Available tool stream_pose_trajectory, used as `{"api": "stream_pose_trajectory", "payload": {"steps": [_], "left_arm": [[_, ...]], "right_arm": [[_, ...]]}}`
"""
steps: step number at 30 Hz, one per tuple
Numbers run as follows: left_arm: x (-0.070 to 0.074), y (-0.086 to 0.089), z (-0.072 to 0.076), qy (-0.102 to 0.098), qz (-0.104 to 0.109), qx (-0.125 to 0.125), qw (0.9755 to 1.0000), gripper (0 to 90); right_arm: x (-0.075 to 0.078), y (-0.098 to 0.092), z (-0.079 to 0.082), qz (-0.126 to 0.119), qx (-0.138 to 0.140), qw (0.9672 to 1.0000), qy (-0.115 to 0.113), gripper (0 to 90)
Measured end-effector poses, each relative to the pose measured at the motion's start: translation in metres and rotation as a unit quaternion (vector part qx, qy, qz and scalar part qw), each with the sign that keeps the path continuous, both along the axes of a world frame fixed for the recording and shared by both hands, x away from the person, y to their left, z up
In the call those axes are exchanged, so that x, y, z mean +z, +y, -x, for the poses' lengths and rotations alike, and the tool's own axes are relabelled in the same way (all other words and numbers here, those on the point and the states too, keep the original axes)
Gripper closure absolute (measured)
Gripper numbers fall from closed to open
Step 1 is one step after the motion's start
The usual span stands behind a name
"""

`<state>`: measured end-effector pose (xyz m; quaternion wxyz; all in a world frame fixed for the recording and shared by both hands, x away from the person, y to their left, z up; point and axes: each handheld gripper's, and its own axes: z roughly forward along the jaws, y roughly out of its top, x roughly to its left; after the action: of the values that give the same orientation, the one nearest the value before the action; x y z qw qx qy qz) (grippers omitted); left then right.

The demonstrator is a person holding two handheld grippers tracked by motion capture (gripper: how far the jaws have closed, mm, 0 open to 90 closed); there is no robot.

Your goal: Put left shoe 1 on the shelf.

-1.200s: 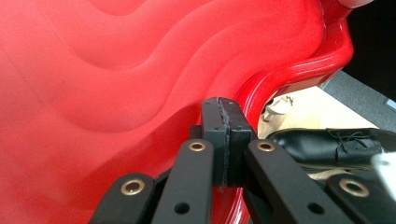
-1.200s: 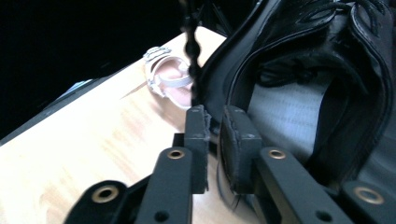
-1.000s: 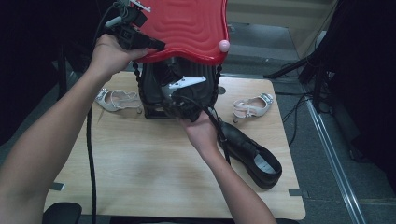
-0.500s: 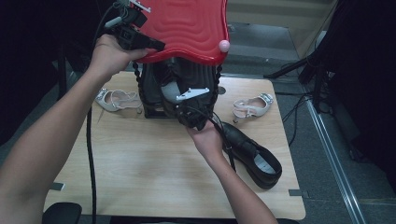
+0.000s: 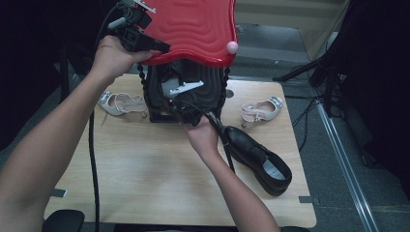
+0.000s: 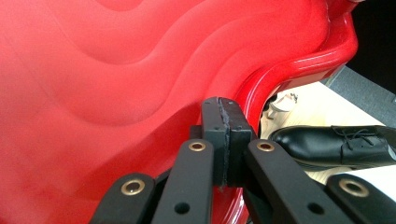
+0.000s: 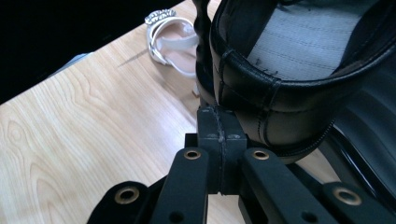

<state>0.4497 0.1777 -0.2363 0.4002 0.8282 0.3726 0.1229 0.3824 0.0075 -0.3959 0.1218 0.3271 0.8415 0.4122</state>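
— What can you make out of the black bag (image 5: pixel 186 94)?

— It stands at the table's (image 5: pixel 145 174) far edge, its red flap (image 5: pixel 193 29) lifted. The flap hides most of the opening from above.

— And the left gripper (image 5: pixel 162 47)?

— Up by the flap's edge. The left gripper view has its jaws pressed together, empty, with the red surface (image 6: pixel 116 93) just behind; whether they touch it I cannot tell.

— The right gripper (image 7: pixel 218 123)?

— Clenched on nothing, just under a black leather rim (image 7: pixel 261 88) with grey lining. From above, its tips are lost against the bag.

— Anything else?

— A black shoe (image 5: pixel 258 157) lies right of the hand, cut off at the toe in the left gripper view; one pale sandal (image 5: pixel 118 102) left of the bag, another (image 5: pixel 261 110) on its right.
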Motion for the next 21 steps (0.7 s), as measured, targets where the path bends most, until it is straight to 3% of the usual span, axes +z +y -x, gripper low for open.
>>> {"api": "stream_pose_trajectory", "payload": {"steps": [7, 12, 21], "left_arm": [[0.0, 0.0, 0.0, 0.0, 0.002, 0.0, 1.0, 90.0], [0.0, 0.0, 0.0, 0.0, 0.002, 0.0, 1.0, 90.0], [-0.001, 0.0, 0.0, -0.001, 0.005, 0.002, 1.0, 90.0]], "right_arm": [[0.002, 0.014, -0.013, -0.019, -0.008, 0.9997, 0.013, 90.0], [0.002, 0.021, -0.023, -0.046, -0.017, 0.9986, 0.022, 90.0], [0.002, 0.038, -0.033, -0.037, -0.013, 0.999, 0.021, 90.0]]}}
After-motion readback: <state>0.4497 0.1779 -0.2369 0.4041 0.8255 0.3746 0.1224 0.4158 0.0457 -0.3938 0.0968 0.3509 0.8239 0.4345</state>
